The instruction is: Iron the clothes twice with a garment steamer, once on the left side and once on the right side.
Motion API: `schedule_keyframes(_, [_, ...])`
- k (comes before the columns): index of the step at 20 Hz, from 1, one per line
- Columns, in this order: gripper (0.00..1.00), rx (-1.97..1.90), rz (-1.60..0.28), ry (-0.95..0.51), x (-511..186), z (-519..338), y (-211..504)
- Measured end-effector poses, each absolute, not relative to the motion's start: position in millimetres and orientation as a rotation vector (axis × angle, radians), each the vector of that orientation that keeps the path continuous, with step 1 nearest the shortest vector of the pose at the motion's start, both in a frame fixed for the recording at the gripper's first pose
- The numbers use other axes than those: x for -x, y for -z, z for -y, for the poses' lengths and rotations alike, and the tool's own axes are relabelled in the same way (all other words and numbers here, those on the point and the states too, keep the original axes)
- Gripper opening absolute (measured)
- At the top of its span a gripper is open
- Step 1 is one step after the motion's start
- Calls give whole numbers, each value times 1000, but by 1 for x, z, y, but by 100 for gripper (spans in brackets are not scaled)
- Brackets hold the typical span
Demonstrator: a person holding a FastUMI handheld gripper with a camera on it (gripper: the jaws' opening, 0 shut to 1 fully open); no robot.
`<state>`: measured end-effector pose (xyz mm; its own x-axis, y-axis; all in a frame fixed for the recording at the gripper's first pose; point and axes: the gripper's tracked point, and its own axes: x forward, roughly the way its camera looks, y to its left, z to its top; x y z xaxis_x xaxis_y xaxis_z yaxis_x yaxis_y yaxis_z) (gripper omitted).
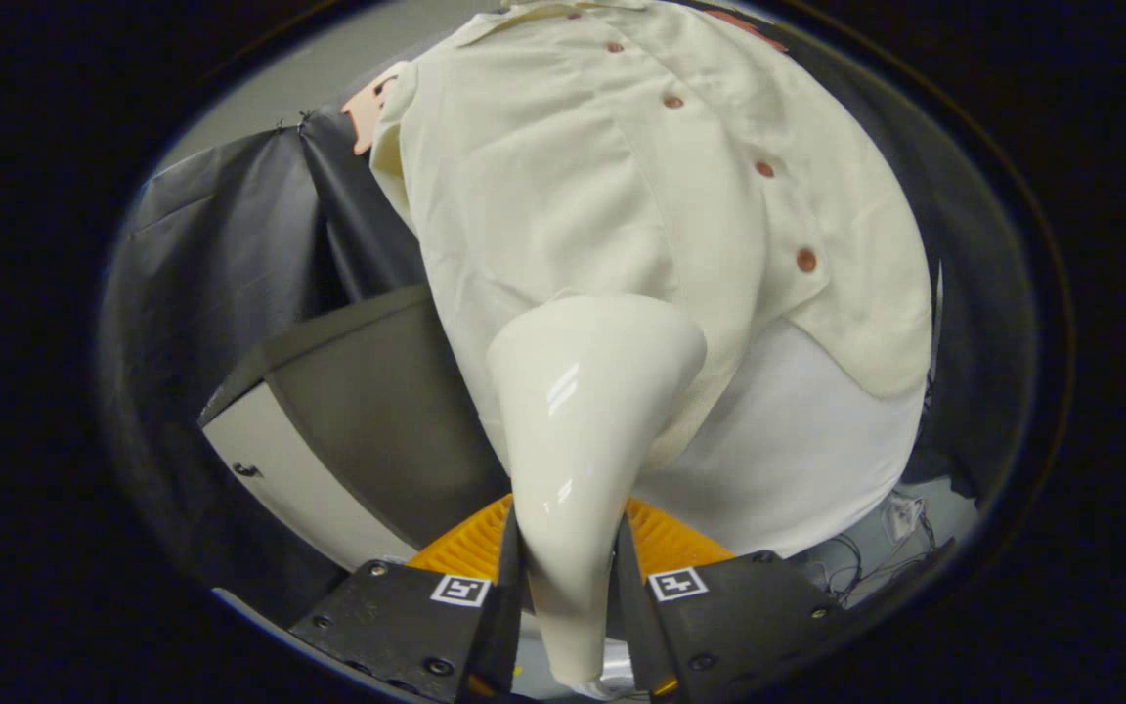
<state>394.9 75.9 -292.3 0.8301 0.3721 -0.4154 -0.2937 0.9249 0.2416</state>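
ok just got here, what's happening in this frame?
A hand-held gripper is shut on a cream steamer, both fingers pressing on its handle. The steamer's wide head sits against the lower part of a cream shirt with red-brown buttons, to the side of the button row. The shirt hangs over a white panel, with a grey cabinet beside it. Steaming looks under way; which pass this is cannot be told.

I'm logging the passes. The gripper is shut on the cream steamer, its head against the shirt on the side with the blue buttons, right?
Not quite: the buttons are reddish-brown, not blue. The gripper view shows the gripper shut on the cream steamer, its head against the shirt.
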Motion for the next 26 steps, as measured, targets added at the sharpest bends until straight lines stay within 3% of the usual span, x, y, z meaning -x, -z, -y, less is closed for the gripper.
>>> schedule_keyframes(8, [45, -107, -244, -326, -393, -33, 97])
schedule_keyframes(12, [45, -120, -189, -259, -417, -9, 40])
schedule_keyframes(26, [46, -196, -160, -87, -525, 79, 10])
